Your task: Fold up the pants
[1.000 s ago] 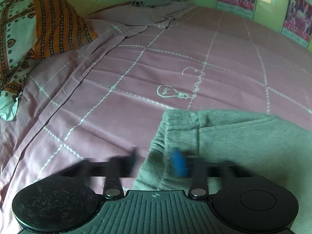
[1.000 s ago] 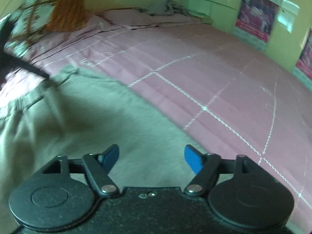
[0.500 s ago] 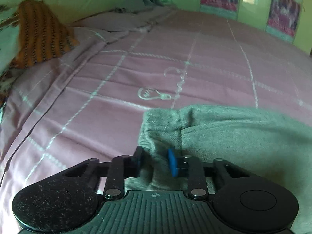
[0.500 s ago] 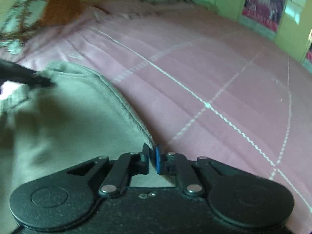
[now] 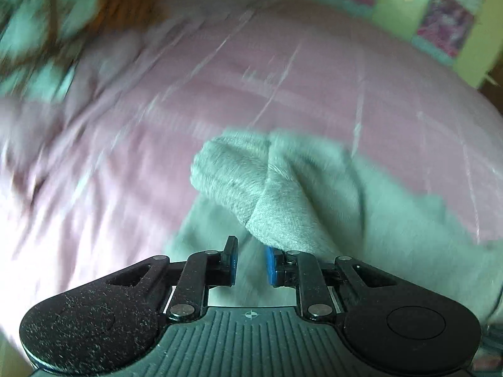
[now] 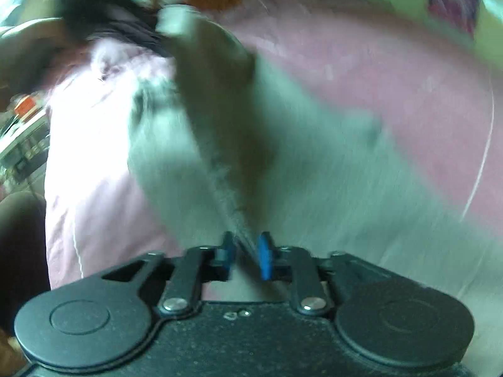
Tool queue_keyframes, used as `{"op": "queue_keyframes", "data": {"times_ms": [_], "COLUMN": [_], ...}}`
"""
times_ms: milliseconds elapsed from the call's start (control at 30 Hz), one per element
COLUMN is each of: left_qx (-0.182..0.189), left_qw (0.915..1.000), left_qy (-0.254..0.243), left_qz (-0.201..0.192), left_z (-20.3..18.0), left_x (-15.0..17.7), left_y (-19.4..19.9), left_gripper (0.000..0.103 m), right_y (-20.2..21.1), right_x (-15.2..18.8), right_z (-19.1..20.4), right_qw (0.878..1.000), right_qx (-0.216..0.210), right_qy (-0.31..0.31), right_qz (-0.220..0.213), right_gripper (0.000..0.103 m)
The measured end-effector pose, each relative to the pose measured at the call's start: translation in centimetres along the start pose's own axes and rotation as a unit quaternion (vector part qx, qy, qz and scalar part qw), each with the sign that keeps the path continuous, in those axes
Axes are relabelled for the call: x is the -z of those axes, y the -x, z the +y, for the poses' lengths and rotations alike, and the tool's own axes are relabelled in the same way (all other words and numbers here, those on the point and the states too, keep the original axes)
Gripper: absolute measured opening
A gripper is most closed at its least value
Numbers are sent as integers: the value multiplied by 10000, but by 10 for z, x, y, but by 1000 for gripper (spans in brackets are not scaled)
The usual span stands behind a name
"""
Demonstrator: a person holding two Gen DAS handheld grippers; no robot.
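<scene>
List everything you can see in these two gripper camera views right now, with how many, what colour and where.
pants: one pair, grey-green, bunched on the bed in front of both grippers, a lifted fold rising up the right wrist view
bed sheet: one, pink with thin white lines, under the pants
pillows: number unclear from blur, pale green and orange patterned, far left end of the bed
posters: at least two, pink and dark, on the yellow-green wall at upper right
cluttered shelf: one, blurred, left edge of the right wrist view
left gripper: black with blue pads, slightly apart, a fold of pants against the right pad
right gripper: black with blue pads, pinching a pants edge
</scene>
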State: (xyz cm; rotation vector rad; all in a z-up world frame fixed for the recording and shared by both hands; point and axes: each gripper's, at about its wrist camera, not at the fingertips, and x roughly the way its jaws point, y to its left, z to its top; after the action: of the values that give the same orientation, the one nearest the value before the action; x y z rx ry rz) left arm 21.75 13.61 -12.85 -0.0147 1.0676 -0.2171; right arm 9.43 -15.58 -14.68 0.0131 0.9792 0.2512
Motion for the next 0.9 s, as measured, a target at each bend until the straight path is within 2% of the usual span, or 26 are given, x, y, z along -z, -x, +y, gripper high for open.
{"op": "queue_keyframes", "data": {"times_ms": [67,100,167,200,233,267,333,367,400,433,500,667,800,833,900], "left_qx": [158,287,542,582,601,643,856,958,1028,1102,1207,1298,1324,1339,1209], "left_qw": [9990,9977,9938,9920,9898,9875,9842,9822,9806,9788,9765,9676,9618,9602,9622], "left_qy": [386,600,974,1120,1274,1396,1512,1584,1642,1702,1778,2153,2394,2448,2439], "left_qz": [131,137,62,-29,-195,-349,-330,-307,-298,-286,-134,216,134,86,21], "left_z": [19,26,38,40,42,40,33,31,28,25,15,7,5,4,2], "left_x": [21,29,41,45,47,48,44,43,43,42,41,50,53,52,48], "left_y": [6,11,23,28,34,37,34,31,29,25,14,-18,-39,-42,-48], "left_gripper": [19,23,53,77,82,83,83,83,78,60,45,45,45,38,15], "right_y": [1,7,22,28,32,32,32,32,27,27,31,23,17,14,15], "right_x": [5,6,11,16,19,21,30,34,36,38,47,49,53,53,52], "right_z": [-3,-6,-17,-24,-29,-33,-44,-50,-54,-60,-63,-62,-64,-66,-70], "right_qw": [9992,9978,9917,9890,9859,9828,9748,9701,9651,9582,9482,9379,9273,9237,9143], "right_qx": [29,-2,-69,-30,47,98,76,66,40,-19,-61,-67,-191,-199,-211], "right_qy": [-363,-609,-1211,-1404,-1599,-1782,-2190,-2392,-2587,-2828,-3138,-3434,-3710,-3797,-4010], "right_qz": [-166,-243,-431,-471,-485,-478,-421,-403,-402,-431,-485,-478,-457,-477,-538], "right_gripper": [28,31,38,45,48,49,49,48,48,48,46,46,46,46,44]}}
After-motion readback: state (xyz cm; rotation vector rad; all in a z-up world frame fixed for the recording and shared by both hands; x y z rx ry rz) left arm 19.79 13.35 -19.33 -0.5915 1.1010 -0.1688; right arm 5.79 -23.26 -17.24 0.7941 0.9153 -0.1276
